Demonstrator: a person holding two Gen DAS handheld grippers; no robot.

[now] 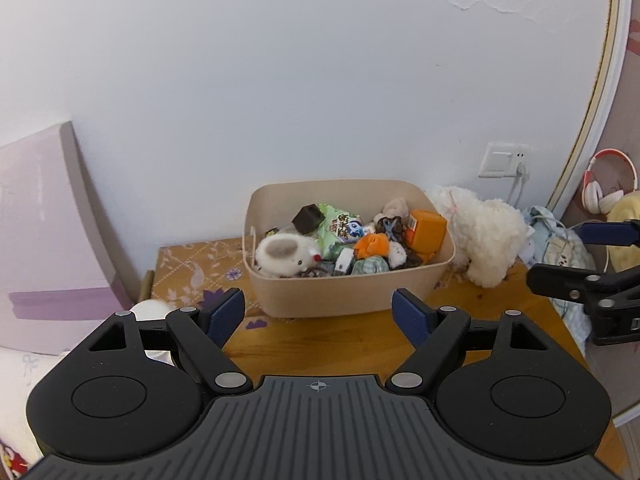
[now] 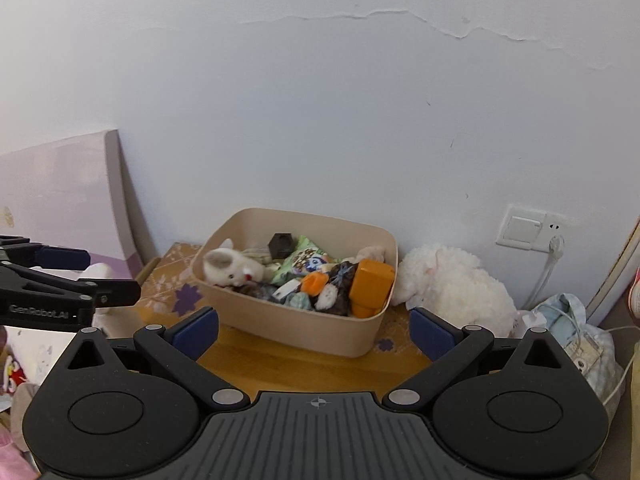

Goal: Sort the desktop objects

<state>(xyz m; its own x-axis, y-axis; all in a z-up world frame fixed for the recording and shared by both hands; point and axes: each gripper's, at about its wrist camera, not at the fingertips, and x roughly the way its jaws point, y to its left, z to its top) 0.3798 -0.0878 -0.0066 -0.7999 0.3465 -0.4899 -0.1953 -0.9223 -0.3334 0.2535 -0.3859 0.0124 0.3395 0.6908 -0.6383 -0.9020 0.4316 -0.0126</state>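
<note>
The sorting looked close to finished, judging by how things lay. The beige bin [image 1: 352, 292] stood on the wooden table [image 1: 320, 344] against the wall and was already heaped with small items: a white plush mouse [image 1: 286, 258], a dark cube [image 1: 307, 219], a green snack packet [image 1: 340, 228], an orange box [image 1: 426, 232] and an orange cloth lump [image 1: 372, 245] among others. The bare table in front of the bin held nothing loose that either view showed. A large white plush toy [image 1: 486, 240] sat outside the bin, just beside its right wall, and may have been the one piece left, though it might not fit. The left gripper [image 1: 319, 316] hung spread wide and empty short of the bin, and the right gripper [image 2: 314, 332] was likewise spread and empty.
</note>
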